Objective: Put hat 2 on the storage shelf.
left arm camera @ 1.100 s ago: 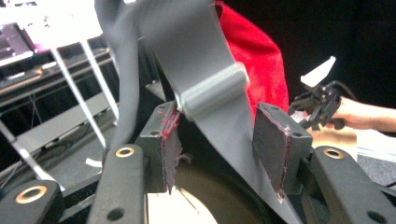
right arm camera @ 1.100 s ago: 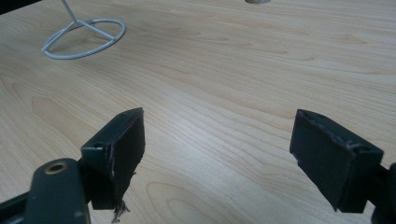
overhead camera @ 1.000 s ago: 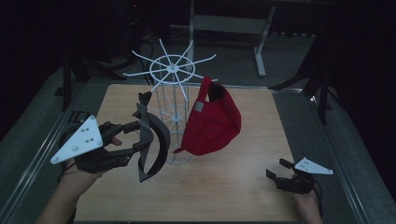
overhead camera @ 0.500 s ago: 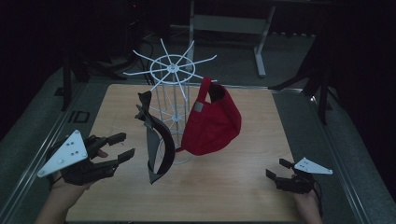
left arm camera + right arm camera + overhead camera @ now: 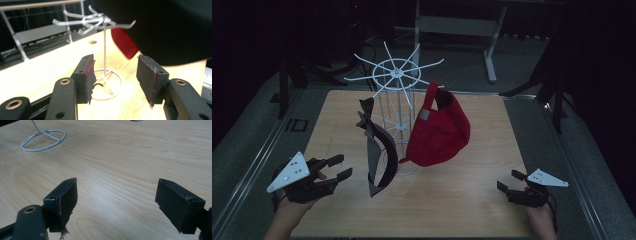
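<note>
Near the front left corner of the worktop (image 5: pixel 337 220), the left gripper (image 5: pixel 338 167) is sitting lower and closer to the front edge than it was a second ago, when it was hovering right beside the black cap (image 5: pixel 377 155); it is now well apart from that cap, which is hanging by itself on the left side of the white wire rack (image 5: pixel 397 90). The cap's position is looking unchanged apart from a slight swing. The left gripper's jaws are standing about half open with nothing between them, and its own view is looking between the pads (image 5: pixel 90 77) toward the rack's round base ring (image 5: pixel 107 85), with the black cap looming large and blurred at the upper right (image 5: pixel 170 30). The red cap (image 5: pixel 439 130) is hanging on the right side of the rack, its brim pointing down toward the middle of the worktop. Close to the front right corner, the right gripper (image 5: pixel 507 181) is resting in the same place as before, its jaws spread wide over bare wood (image 5: pixel 120 170) and gripping nothing, with the rack's base ring showing well apart at the upper left of its view (image 5: pixel 42 140).
</note>
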A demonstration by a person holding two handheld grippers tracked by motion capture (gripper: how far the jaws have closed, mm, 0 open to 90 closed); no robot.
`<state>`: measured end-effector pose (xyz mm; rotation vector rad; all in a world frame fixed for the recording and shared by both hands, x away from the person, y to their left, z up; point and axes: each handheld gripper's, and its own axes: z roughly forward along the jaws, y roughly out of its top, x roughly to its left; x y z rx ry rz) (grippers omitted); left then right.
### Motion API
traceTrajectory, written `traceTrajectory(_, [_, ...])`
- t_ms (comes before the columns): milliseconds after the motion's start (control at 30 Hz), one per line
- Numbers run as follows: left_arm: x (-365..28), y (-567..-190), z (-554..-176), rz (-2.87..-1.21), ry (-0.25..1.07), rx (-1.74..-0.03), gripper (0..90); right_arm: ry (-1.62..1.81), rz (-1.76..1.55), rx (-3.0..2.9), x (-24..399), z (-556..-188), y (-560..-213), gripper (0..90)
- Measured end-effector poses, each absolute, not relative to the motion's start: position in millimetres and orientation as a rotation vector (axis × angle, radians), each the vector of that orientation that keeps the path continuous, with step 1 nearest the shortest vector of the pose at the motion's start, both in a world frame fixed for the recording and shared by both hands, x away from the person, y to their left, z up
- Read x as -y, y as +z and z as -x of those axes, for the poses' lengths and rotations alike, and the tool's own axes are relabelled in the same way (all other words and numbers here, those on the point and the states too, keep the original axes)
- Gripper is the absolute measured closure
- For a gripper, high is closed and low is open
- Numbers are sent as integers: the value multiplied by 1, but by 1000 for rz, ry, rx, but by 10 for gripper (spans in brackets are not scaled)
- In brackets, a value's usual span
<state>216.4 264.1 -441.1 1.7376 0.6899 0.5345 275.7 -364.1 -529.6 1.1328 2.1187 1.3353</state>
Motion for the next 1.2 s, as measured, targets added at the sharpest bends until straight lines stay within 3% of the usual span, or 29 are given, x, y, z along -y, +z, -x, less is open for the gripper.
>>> traceTrajectory(600, [-270,-515,-229,-1782,563,-841,476,1309,-1144,-2119,364,-277,-534,179])
traceTrajectory(1200, [-277,-545,-228,-1787,568,-921,430,1262,-1162,-2110,364,-278,-541,179])
